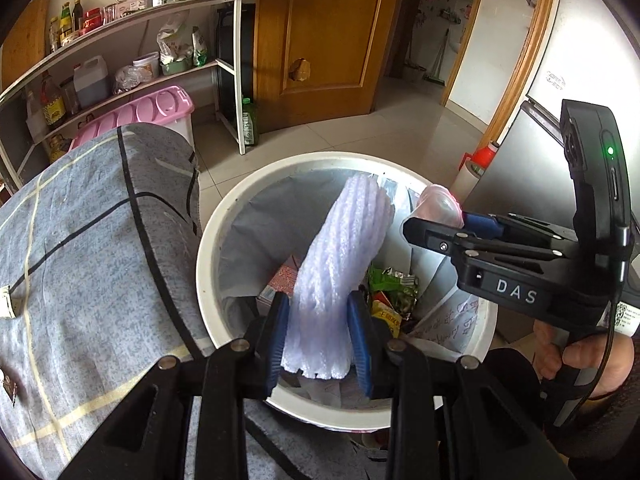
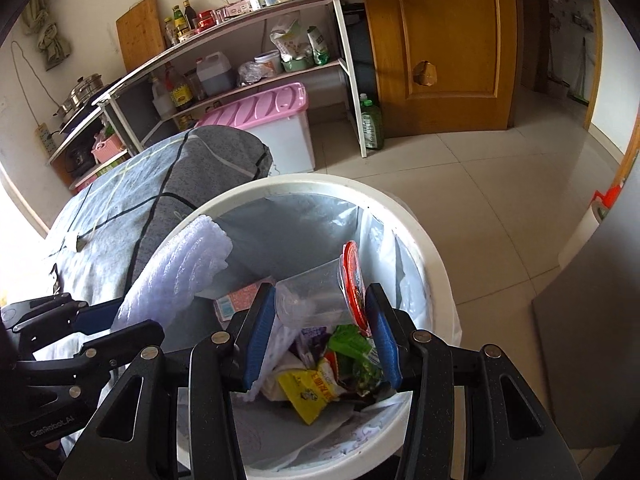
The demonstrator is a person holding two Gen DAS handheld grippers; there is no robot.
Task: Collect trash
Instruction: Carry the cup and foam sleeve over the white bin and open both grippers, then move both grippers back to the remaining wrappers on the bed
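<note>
Both your grippers tilt down over the white bin (image 1: 224,240). Left gripper (image 1: 320,336) clamps ribbed white foam netting (image 1: 344,248). Right gripper (image 2: 320,336) pinches a clear plastic cup (image 2: 316,292), red-lidded, above crumpled wrappers (image 2: 320,384).

Daylight floods my view, soft and even, and the pale floor tiles (image 2: 492,200) beyond the wooden door (image 1: 320,40) carry a mild sheen. Fisheye bending curves the shelf (image 1: 132,20) left of that door, and dark vignette eats every corner. Everything reads sharp; only soft shadows sit under the shelf boards.
</note>
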